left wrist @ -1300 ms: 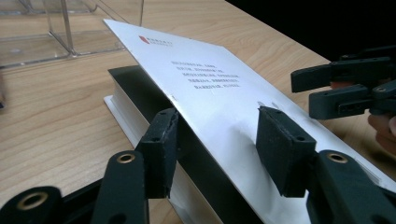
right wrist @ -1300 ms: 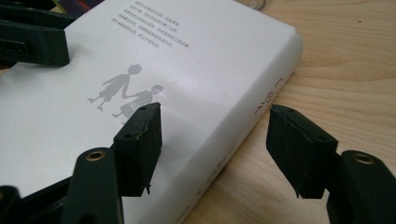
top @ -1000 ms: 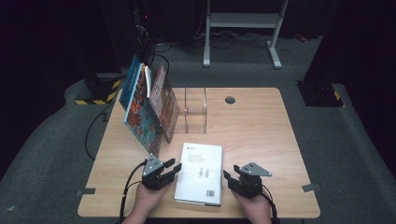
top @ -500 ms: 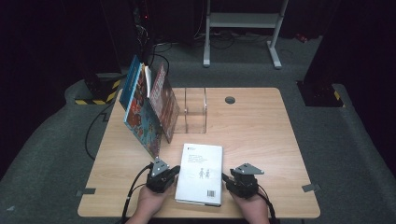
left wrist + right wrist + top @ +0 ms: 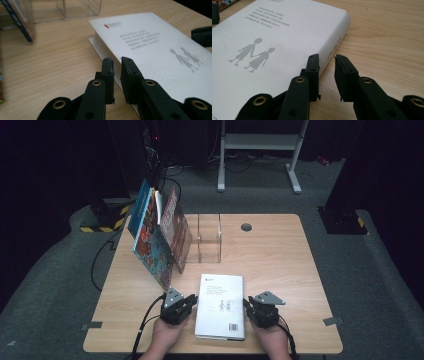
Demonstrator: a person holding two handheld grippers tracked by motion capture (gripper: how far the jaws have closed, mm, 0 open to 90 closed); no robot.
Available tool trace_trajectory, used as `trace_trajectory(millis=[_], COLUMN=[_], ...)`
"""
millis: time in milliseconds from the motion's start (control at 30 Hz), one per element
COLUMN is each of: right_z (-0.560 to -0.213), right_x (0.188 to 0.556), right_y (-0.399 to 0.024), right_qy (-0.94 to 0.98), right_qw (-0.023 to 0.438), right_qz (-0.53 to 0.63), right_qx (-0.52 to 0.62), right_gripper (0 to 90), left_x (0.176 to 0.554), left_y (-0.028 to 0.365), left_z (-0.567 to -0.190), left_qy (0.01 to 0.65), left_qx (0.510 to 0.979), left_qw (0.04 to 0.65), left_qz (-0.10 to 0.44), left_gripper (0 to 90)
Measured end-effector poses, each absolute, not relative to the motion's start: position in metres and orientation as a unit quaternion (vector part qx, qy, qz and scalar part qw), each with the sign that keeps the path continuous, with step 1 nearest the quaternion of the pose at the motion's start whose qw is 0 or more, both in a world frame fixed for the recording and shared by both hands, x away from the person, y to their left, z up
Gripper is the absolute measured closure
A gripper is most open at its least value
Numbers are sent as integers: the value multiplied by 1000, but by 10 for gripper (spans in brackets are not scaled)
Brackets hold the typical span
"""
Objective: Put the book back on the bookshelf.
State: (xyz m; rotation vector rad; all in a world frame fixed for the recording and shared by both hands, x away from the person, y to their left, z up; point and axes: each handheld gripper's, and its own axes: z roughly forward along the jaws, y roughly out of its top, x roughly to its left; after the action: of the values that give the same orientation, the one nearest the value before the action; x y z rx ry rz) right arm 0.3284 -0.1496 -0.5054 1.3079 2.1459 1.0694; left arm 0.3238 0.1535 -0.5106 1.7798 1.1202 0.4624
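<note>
1. High view. White book [image 5: 221, 305] lying flat on the near half of the desk [image 5: 280, 260], cover up, barcode end towards the person. Left tongs [image 5: 192, 303] held at the book's left edge, right tongs [image 5: 248, 306] at its right edge, one hand behind each at the desk's near rim. Farther back on the left, colourful books [image 5: 157, 235] leaning against one another, with a clear stand [image 5: 209, 237] just beside them.

2. Left gripper view. Left tongs [image 5: 117, 61] all but together, only a thin slit between the two black jaws, having just eased a little wider after closing. Tips over the long edge of the white book [image 5: 155, 47], where the cover overhangs the pages. Cannot tell whether touching it, and nothing seen pinched in the slit. Bare desk [image 5: 57, 62] to the left.

3. Right gripper view. Right tongs [image 5: 327, 58] apart and having just been closing. One jaw up against the spine side of the white book [image 5: 269, 37], the other over the bare desk [image 5: 387, 37], wood grain showing through the gap, nothing clamped. Two grey figures holding hands printed on the cover.
</note>
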Motion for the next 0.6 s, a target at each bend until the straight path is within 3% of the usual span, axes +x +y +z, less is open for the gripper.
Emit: trace_trajectory(millis=[67, 133, 267, 333, 433, 467, 500, 600], right_z=[-505, -505, -505, -505, -506, -506, -506, -507], right_x=[329, 331, 335, 336, 338, 338, 338, 335], right_y=[-150, -146, -136, -133, -131, -132, -137, -141], right_qy=[769, 768, 768, 771, 771, 768, 767, 766], right_qw=[203, 209, 215, 218, 224, 221, 214, 206], right_qz=[385, 385, 386, 386, 385, 387, 392, 394], right_qx=[469, 468, 464, 458, 455, 460, 460, 464], right_gripper=[736, 781, 785, 777, 701, 674, 615, 566], left_x=[325, 330, 337, 340, 343, 344, 346, 347], left_y=[154, 149, 145, 146, 148, 148, 149, 150], left_z=[-509, -507, -508, -509, -512, -514, -515, -519], left_qy=[454, 450, 454, 458, 470, 475, 478, 485], left_qx=[728, 729, 734, 733, 730, 728, 727, 720], left_qw=[477, 484, 474, 471, 471, 472, 474, 482], left_qz=[190, 179, 172, 176, 159, 146, 135, 115], left_gripper=[775, 698, 564, 543, 434, 434, 361, 318])
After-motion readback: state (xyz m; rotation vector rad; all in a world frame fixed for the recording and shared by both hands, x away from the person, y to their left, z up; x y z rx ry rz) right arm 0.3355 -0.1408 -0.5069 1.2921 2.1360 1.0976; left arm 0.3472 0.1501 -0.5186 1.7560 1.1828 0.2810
